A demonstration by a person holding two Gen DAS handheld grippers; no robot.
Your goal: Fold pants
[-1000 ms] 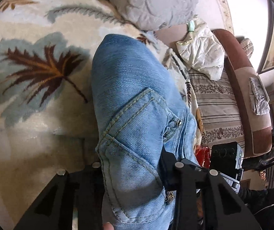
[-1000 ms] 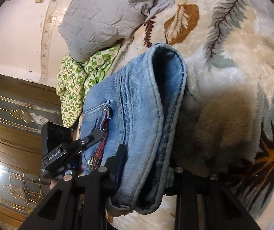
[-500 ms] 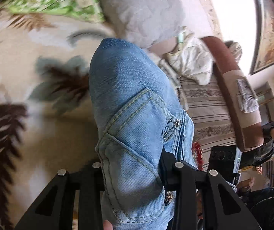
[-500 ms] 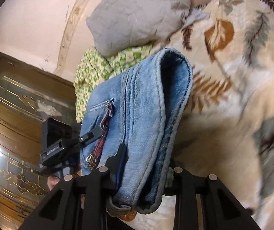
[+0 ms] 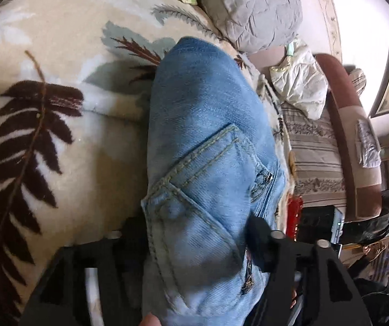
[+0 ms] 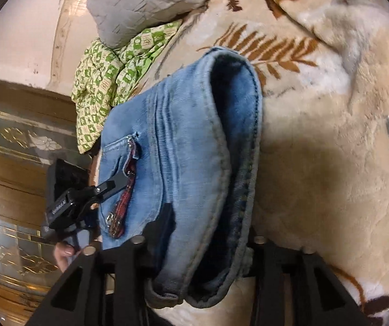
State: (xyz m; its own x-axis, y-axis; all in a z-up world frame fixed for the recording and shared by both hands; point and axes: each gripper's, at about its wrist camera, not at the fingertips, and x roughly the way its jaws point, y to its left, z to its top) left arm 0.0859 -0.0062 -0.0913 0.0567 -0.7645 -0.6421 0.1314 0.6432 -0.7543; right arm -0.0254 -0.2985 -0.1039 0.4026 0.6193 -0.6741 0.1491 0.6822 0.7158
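The light blue jeans point(image 5: 208, 146) are folded into a thick bundle and held off the cream leaf-patterned blanket point(image 5: 58, 141). My left gripper point(image 5: 197, 233) is shut on one end of the bundle, by the back pocket. In the right wrist view my right gripper point(image 6: 199, 233) is shut on the other end of the jeans point(image 6: 189, 141), where the stacked leg hems and the zip fly show. The left gripper's body point(image 6: 69, 201) shows at the jeans' left side.
A grey quilted pillow point(image 5: 248, 8) and a green patterned cloth point(image 6: 112, 73) lie at the blanket's far side. A striped sofa point(image 5: 319, 157) with white cloth stands to the right. A wooden glass-front cabinet point(image 6: 9, 146) is on the left in the right wrist view.
Both grippers have carried the folded jeans over the blanket; the leaf pattern below has shifted and the bundle sits closer to the blanket. Both grips are unchanged.
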